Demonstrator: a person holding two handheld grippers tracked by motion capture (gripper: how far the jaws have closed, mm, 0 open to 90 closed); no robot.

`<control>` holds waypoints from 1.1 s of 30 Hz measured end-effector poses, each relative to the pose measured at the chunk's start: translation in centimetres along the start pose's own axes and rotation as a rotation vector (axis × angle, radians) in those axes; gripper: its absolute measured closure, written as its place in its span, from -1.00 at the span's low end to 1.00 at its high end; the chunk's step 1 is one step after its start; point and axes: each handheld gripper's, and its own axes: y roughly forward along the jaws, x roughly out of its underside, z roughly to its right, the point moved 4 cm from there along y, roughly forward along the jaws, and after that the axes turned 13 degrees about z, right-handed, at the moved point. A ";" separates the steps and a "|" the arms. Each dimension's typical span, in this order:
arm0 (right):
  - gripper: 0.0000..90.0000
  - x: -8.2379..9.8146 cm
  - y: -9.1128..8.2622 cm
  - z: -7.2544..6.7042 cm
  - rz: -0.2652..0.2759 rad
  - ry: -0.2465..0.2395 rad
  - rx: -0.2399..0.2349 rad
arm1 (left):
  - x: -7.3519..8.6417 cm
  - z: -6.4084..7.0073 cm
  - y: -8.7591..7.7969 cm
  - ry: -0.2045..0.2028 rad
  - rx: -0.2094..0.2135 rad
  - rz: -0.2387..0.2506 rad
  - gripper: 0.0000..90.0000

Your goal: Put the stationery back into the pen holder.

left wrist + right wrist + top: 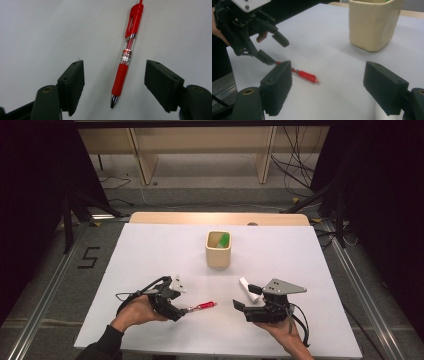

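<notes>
Between the two black pads of our left gripper (113, 87) lay the red pen (126, 56), flat on the white table (150, 250), its metal tip pointing back toward the gripper body and its clip end reaching out ahead. We had the pads spread to either side of the rubber grip, with bare table showing between each pad and the pen, so nothing was pinched yet. Ahead of our right gripper (328, 87) we saw that same pen lying just past one pad, and farther ahead and off to the other side stood the cream cup (372, 23) with something green (224, 239) inside. We held the right gripper's pads wide apart with nothing between them; a white cylinder (248, 288) lay just beside it.
</notes>
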 end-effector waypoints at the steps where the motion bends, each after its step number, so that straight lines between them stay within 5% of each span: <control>1: -0.47 0.1 -0.1 -0.1 -0.004 0.003 -0.001 | -0.1 0.1 0.1 0.009 0.005 -0.005 -0.21; 9: -0.47 0.5 -0.5 -0.6 -0.010 -0.006 -0.013 | -0.7 0.3 1.2 0.052 0.070 -0.073 0.13; 18: -0.47 0.8 -0.7 -0.6 -0.015 -0.004 -0.019 | -0.2 0.3 2.0 0.044 0.119 -0.119 0.35; 27: -0.46 0.7 -0.7 -0.5 -0.017 -0.009 -0.020 | -0.1 0.4 2.3 0.089 0.120 -0.150 0.54; 33: -0.46 0.7 -0.6 -0.6 -0.016 -0.011 -0.020 | 0.1 0.4 2.9 0.084 0.107 -0.160 0.55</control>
